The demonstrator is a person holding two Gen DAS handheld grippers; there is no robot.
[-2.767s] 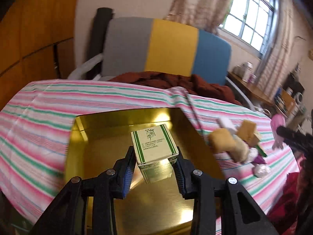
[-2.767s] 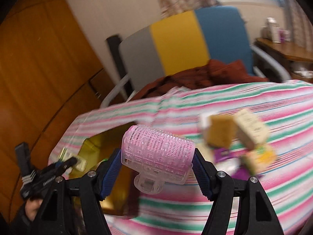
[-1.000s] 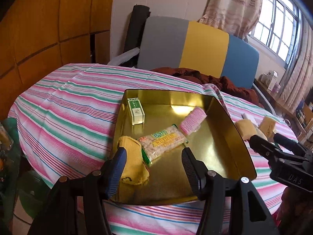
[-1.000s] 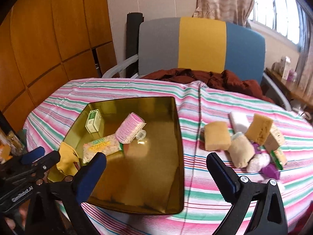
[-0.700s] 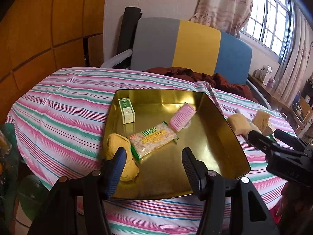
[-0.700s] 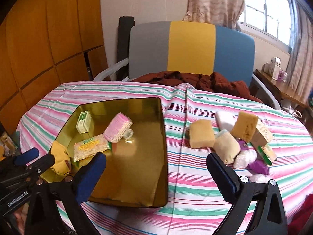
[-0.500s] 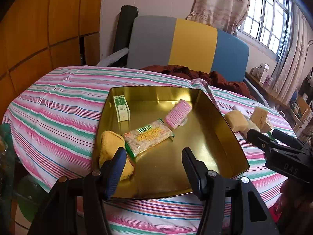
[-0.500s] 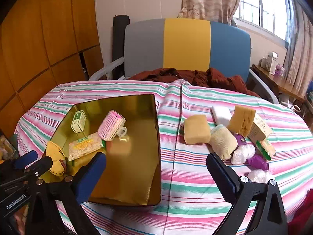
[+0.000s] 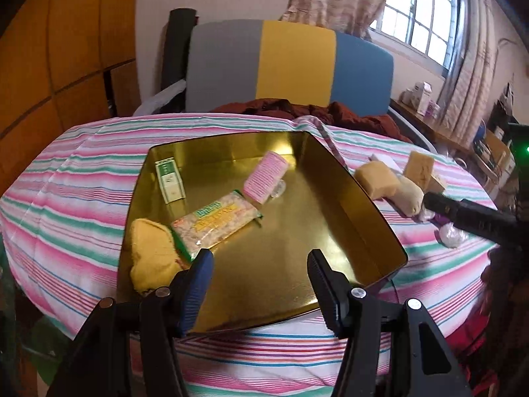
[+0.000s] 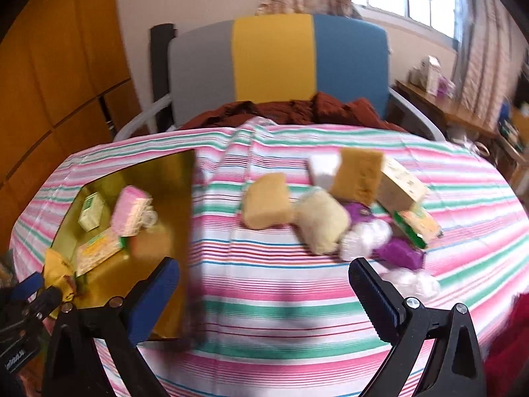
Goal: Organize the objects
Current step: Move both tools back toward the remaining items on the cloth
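Round table under pink-and-green striped cloth (image 9: 76, 178) | shiny gold rectangular tin tray (image 9: 347, 195) on its left half, holding pink ribbed hair roller (image 9: 264, 177), small green-and-white carton (image 9: 170, 182) | tan sponges, possibly wrapped sweets, heaped right (image 10: 357, 172) | left gripper (image 9: 259, 276) wide open, empty, above tray's near edge | right gripper (image 10: 264, 286) gaping, empty, over bare cloth.

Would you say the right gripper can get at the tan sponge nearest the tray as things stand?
Probably yes. The right gripper is open and empty, and only bare striped cloth lies between it and the tan sponge; a cream roll touches its right side.
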